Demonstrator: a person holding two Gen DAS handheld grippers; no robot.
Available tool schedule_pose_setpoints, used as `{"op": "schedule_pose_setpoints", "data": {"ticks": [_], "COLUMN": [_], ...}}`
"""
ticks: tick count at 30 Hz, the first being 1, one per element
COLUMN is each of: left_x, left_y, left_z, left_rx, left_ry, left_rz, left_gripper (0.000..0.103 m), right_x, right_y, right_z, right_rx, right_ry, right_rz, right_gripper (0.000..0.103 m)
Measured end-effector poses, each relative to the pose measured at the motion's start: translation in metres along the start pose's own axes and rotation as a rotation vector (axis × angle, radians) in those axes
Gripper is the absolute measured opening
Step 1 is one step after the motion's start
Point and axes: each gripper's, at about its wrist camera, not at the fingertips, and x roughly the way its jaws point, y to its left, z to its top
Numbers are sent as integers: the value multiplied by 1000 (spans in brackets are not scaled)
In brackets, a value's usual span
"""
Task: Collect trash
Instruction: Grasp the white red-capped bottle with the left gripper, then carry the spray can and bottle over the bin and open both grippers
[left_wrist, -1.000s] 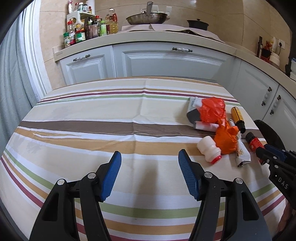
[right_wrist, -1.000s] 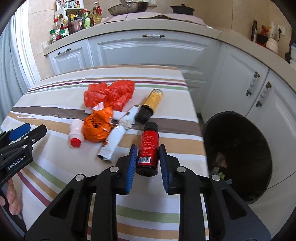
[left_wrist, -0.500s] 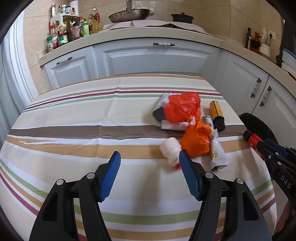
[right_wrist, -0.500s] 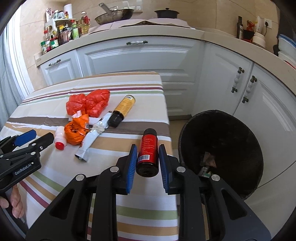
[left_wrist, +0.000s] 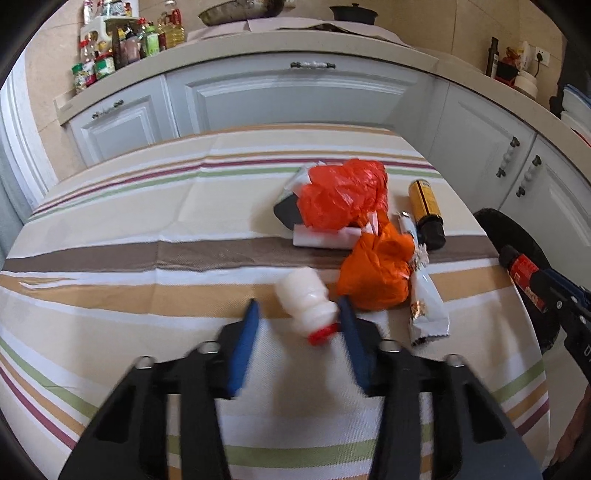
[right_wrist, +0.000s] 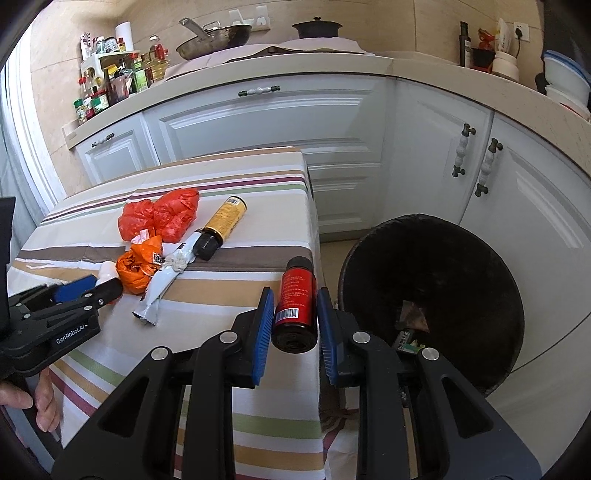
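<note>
Near the right edge of the striped table (right_wrist: 229, 295), the right gripper (right_wrist: 293, 314) has its blue pads pressed on both sides of a red bottle (right_wrist: 297, 299), held past the table's edge beside the black trash bin (right_wrist: 480, 266). Some scraps lie at the bin's bottom.

Left gripper (left_wrist: 295, 325), spread wide, sits low over the table with a small white bottle (left_wrist: 304, 299) with a red cap between its pads; the right pad (left_wrist: 349, 332) looks just beside or touching the bottle, the left pad apart from it. Blurred, so contact can't be confirmed.

Remaining trash clusters toward the table's right side: orange bag (left_wrist: 380, 273) just beside the white bottle, a red bag (left_wrist: 343, 195) farther back lying over white packaging, a silver wrapper (left_wrist: 426, 306) beside the orange bag, and a yellow bottle with black cap (left_wrist: 424, 206) lying near the right edge.

Kitchen counter (right_wrist: 295, 77) with white cabinets runs behind the table.
</note>
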Motion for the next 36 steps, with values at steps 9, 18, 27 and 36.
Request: {"op": "schedule_pose_setpoints", "data": {"ticks": [9,18,27,36], "left_x": [-11,-39,-43,-51], "left_y": [-1,-10,-25,-62], "left_z": [-11,-8,-5,8], "left_rx": [28,61,74,118], "left_ry": [-13,-83,-99,-145], "left_rz": [-19,-32,-63,-127], "left_gripper": [30,30,30,30], "right_x": [-5,-23,-36,-45], "right_y": [-4,-6,-15,-45], "right_z": [-2,-1,-2,5], "right_rx": [11,16,23,64], "right_ry": [-12,-48,-78,-116], "right_rz": [-2,-13,-39,-102], "right_gripper": [23,23,23,23]}}
